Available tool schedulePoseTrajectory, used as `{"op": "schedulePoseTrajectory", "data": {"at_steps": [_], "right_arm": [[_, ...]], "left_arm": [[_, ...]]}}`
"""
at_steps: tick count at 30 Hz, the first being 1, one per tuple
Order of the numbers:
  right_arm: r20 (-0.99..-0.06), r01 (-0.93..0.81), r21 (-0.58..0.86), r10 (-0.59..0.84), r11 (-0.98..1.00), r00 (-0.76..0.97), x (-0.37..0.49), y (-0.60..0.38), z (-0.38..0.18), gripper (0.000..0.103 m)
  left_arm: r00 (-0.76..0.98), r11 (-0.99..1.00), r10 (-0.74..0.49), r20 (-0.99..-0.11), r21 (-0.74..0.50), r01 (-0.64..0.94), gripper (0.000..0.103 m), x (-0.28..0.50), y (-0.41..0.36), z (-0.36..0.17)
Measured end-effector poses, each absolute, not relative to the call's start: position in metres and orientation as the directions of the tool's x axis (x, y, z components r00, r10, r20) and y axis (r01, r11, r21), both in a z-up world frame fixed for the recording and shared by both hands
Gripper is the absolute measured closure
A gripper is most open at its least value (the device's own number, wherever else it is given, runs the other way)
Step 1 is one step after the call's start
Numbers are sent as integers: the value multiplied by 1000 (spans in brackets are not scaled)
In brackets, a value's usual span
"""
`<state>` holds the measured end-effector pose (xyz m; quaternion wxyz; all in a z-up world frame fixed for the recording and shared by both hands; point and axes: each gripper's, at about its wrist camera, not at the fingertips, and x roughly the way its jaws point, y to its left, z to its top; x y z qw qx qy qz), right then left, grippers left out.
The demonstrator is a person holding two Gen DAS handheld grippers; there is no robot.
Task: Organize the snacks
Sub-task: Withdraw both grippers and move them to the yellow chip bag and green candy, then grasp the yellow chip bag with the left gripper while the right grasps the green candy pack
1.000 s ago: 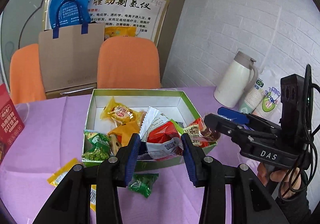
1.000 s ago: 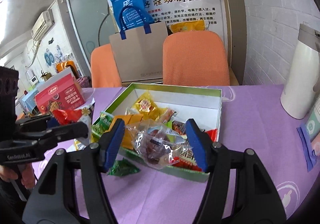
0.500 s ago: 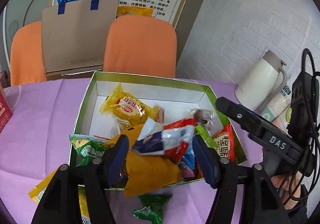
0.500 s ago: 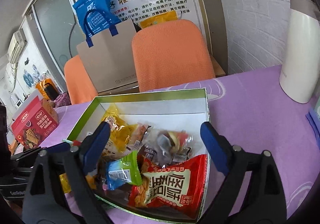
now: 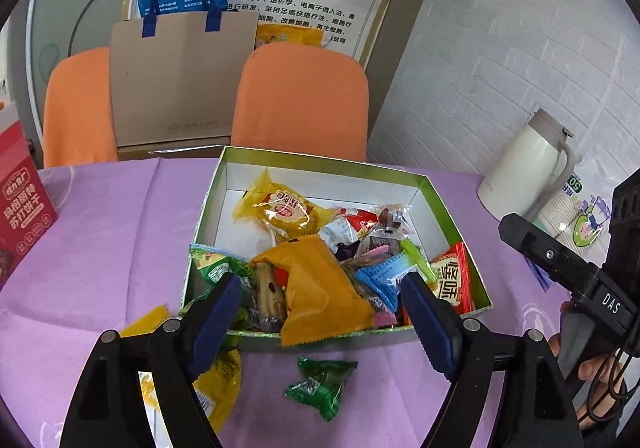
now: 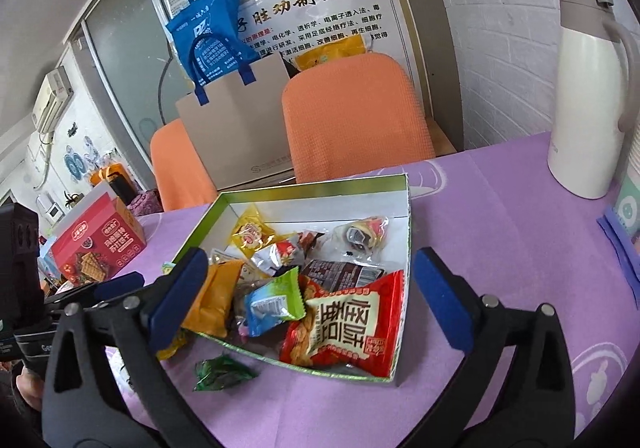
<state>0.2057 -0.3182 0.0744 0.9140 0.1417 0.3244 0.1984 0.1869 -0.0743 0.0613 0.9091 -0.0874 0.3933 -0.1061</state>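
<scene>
A green-rimmed white box point(image 5: 436, 200) point(image 6: 404, 248) on the purple table holds several snack packets: a yellow one point(image 5: 284, 208), an orange one point(image 5: 320, 288), a red one point(image 6: 348, 324). My left gripper point(image 5: 320, 312) is open and empty, above the box's near edge. My right gripper point(image 6: 312, 288) is open and empty, over the box. A green packet point(image 5: 320, 384) point(image 6: 220, 370) and yellow packets point(image 5: 216, 380) lie on the table in front of the box.
A white thermos point(image 5: 524, 172) point(image 6: 588, 96) stands at the right, with a stack of paper cups point(image 5: 568, 204) beside it. A red biscuit box point(image 5: 20, 204) point(image 6: 96, 244) stands at the left. Two orange chairs point(image 5: 300, 100) and a paper bag point(image 5: 180, 76) are behind the table.
Both grippers opened and let their packets drop into the box: the left a red-and-white packet, the right a clear packet. Both have drawn back a little from the box.
</scene>
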Motion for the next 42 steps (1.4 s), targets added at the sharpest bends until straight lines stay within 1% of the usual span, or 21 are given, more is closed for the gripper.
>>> {"op": "schedulePoseTrajectory", "data": {"at_steps": [4,8,11,17,23,26,30,34,37,39,40,42], "right_arm": [[-521,-315,381,483,869,704,176,-314,83,1],[-518,-365,357,508,860,688,148,-305,86,1],[-532,-403,316,512,859,674,133,-295,85,1],[-594,-492,243,529,836,606,116,-265,68,1],[-649,-531,232,536,815,540,115,-241,47,1],[-681,-540,228,529,810,506,120,-225,35,1],[-725,-568,194,507,800,466,128,-197,20,1],[-774,-578,145,456,803,440,142,-173,3,1],[-799,-577,112,418,809,432,154,-161,-9,9],[-813,-570,94,393,816,429,163,-155,-16,10],[-818,-565,90,384,820,427,167,-153,-19,13],[-829,-562,84,370,823,419,172,-151,-26,31]], "left_arm": [[677,969,-236,-697,-222,109,19,158,-63,73],[700,969,-235,-675,-223,110,19,125,-51,79],[713,975,-209,-670,-203,95,19,105,-45,77],[693,976,-191,-695,-209,60,19,74,-22,59],[666,980,-139,-733,-197,-12,19,50,7,34],[657,978,-132,-742,-207,-37,19,45,20,24],[653,976,-136,-745,-214,-41,19,41,28,17],[644,975,-149,-750,-219,-29,19,40,31,10],[642,972,-163,-749,-232,-24,19,39,34,7],[639,971,-169,-750,-239,-23,19,40,37,5],[637,971,-169,-752,-239,-25,19,42,38,4],[635,970,-170,-754,-240,-26,19,44,41,2]]}}
